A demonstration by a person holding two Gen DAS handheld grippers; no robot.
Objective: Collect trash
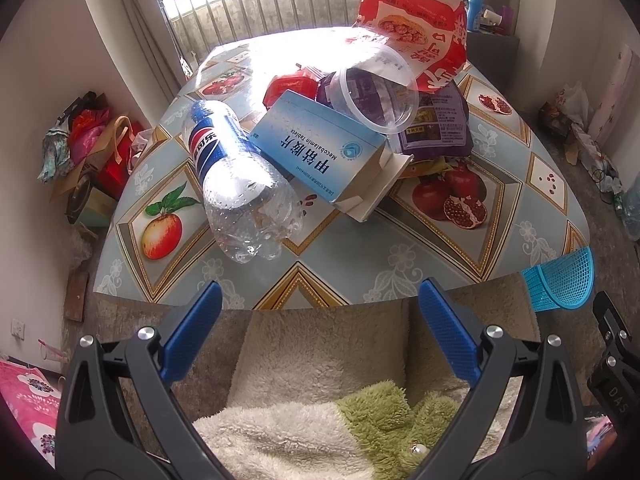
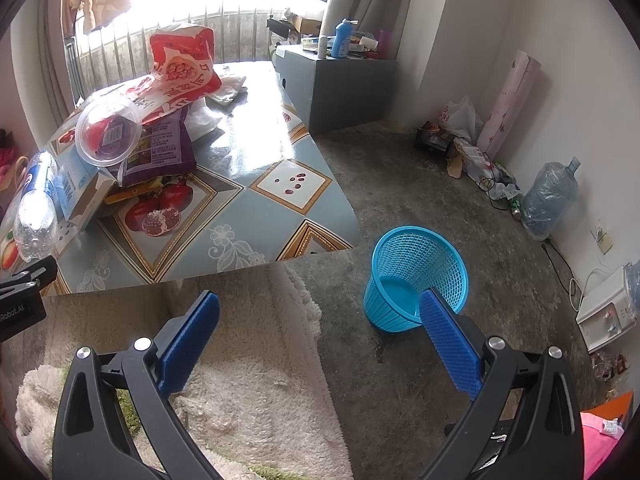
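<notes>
A pile of trash lies on the fruit-patterned table [image 1: 400, 264]: a clear empty cola bottle [image 1: 236, 184], a blue medicine box [image 1: 324, 148], a clear plastic cup [image 1: 376, 92], a purple bag [image 1: 440, 124] and a red-and-white paper bag [image 1: 416, 28]. My left gripper [image 1: 320, 300] is open at the table's near edge, short of the bottle. My right gripper [image 2: 320, 308] is open too, off the table's corner, with the empty blue mesh basket [image 2: 416, 276] on the floor just beyond its right finger. The same pile shows at the left of the right wrist view: bottle [image 2: 36, 208], cup [image 2: 108, 132].
A fleecy white-and-green garment [image 1: 304, 428] on the person fills the space below both grippers. A grey cabinet [image 2: 336, 84] with bottles stands behind the table. Bags, a water jug [image 2: 548, 200] and cables line the right wall; more bags [image 1: 92, 144] sit left of the table.
</notes>
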